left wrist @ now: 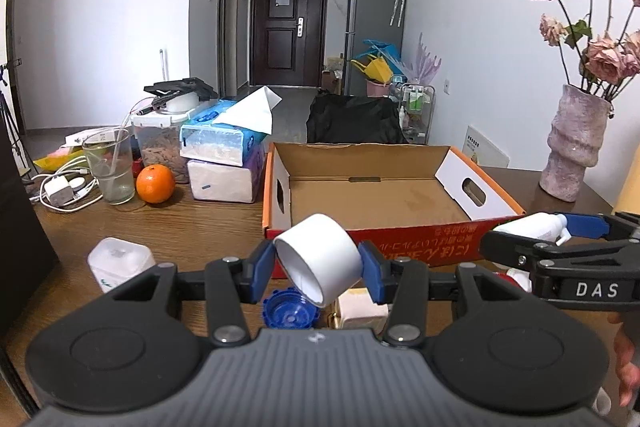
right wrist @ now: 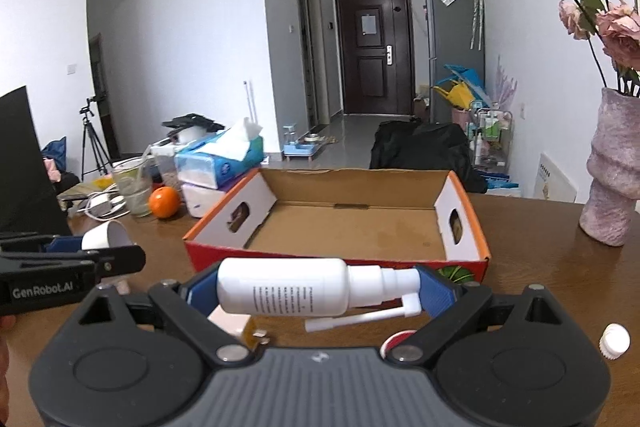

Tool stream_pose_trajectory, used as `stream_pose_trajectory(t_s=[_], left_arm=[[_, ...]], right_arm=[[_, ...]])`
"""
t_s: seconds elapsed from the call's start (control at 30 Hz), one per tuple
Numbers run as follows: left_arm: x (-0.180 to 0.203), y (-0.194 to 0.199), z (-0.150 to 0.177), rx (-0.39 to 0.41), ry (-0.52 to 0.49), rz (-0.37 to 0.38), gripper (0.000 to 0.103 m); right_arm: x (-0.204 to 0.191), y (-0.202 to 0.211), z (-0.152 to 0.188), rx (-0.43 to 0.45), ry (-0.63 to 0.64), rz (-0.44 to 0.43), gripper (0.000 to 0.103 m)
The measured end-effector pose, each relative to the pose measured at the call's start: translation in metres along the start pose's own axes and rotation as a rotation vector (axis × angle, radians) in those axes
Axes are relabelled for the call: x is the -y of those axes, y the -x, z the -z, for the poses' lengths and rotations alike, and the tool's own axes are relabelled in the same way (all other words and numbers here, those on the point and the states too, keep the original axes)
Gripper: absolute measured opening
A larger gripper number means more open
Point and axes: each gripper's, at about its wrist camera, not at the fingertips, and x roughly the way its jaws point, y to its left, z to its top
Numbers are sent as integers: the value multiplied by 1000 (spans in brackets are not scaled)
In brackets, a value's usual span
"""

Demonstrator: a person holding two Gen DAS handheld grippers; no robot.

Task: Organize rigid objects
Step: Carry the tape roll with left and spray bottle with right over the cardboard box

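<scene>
My left gripper [left wrist: 318, 263] is shut on a white tape roll [left wrist: 320, 259] and holds it above the table, just in front of the open cardboard box [left wrist: 384, 193]. My right gripper [right wrist: 316, 289] is shut on a white spray bottle [right wrist: 288, 291] lying sideways between its blue pads, also just before the box [right wrist: 352, 227]. The box holds nothing. In the left wrist view the right gripper [left wrist: 560, 239] shows at the right with the bottle [left wrist: 528, 225]. In the right wrist view the left gripper [right wrist: 86, 245] shows at the left with the roll [right wrist: 106, 235].
On the table below lie a blue cap [left wrist: 290, 311], a small cream box [left wrist: 362, 309], a white square container [left wrist: 118, 261] and a white cap [right wrist: 614, 341]. An orange [left wrist: 155, 183], a glass [left wrist: 110, 167] and tissue packs [left wrist: 224, 151] stand at left. A vase [left wrist: 572, 147] stands at right.
</scene>
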Motion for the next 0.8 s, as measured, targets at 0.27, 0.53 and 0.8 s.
stream_pose_trajectory(t_s=[0.27, 0.53, 0.8], left_arm=[[11, -22, -11, 16, 14, -27, 47], [14, -43, -24, 15, 31, -34, 47], [19, -67, -39, 19, 32, -38, 47]], right_arm=[[14, -12, -11, 0, -5, 22, 97], [23, -27, -31, 14, -4, 30, 97], [32, -53, -45, 5, -1, 20, 97]])
